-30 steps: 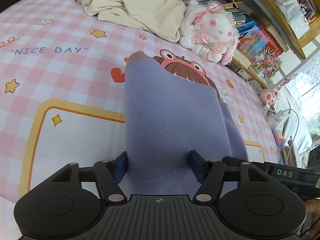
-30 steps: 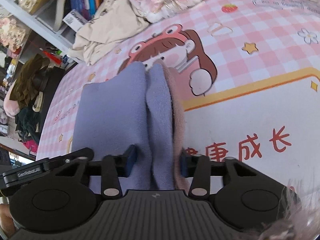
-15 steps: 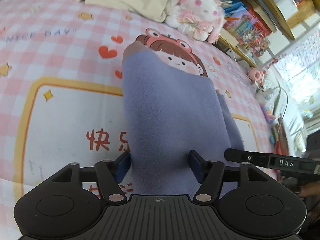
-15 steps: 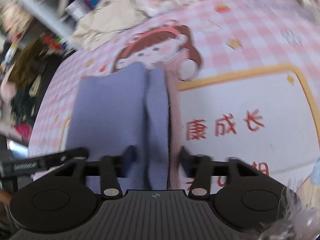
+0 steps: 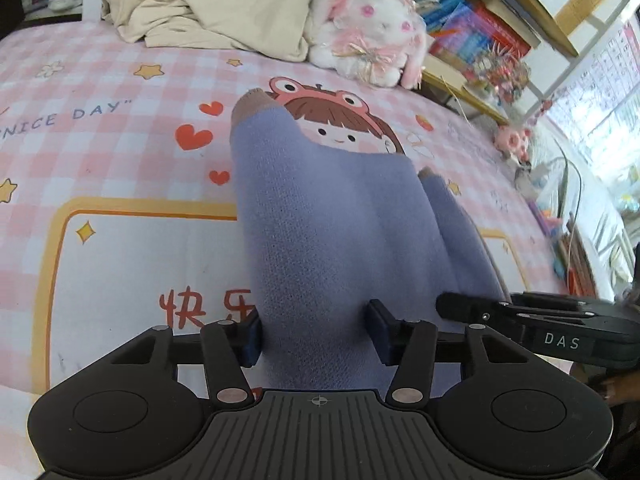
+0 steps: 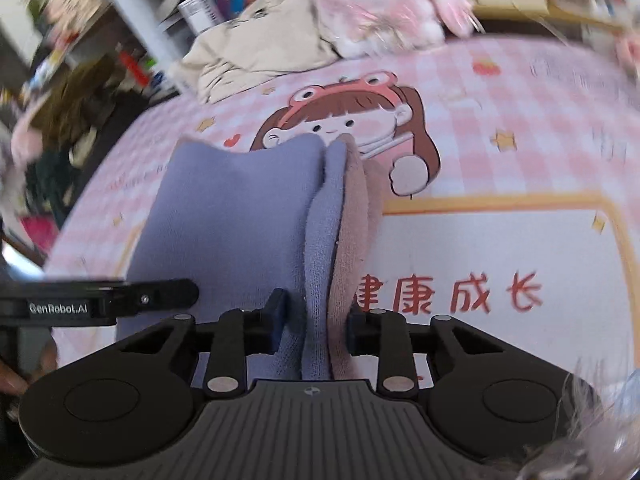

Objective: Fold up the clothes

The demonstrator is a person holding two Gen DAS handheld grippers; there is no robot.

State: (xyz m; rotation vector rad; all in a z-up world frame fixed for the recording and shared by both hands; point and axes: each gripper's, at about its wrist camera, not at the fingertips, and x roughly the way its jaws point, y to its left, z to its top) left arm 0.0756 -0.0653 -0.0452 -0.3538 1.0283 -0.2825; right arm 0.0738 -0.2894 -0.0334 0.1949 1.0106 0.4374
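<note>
A lavender knit garment (image 5: 340, 240) with taupe trim hangs stretched forward from both grippers over the pink checked cartoon bedspread (image 5: 120, 152). My left gripper (image 5: 316, 332) is shut on its near edge. My right gripper (image 6: 316, 324) is shut on bunched lavender and taupe layers (image 6: 340, 232) of the same garment (image 6: 232, 216). The right gripper shows at the right of the left wrist view (image 5: 540, 328). The left gripper shows at the left of the right wrist view (image 6: 100, 300). The garment's far end rests on the bed.
A beige garment (image 5: 208, 8) lies crumpled at the bed's far edge beside a white and pink plush rabbit (image 5: 368, 36). Bookshelves (image 5: 480, 32) stand behind. Dark clothes (image 6: 60, 120) lie off the bed's left side.
Both grippers have kept their hold on the garment and moved it towards me over the bed. The right wrist view has swung and is blurred.
</note>
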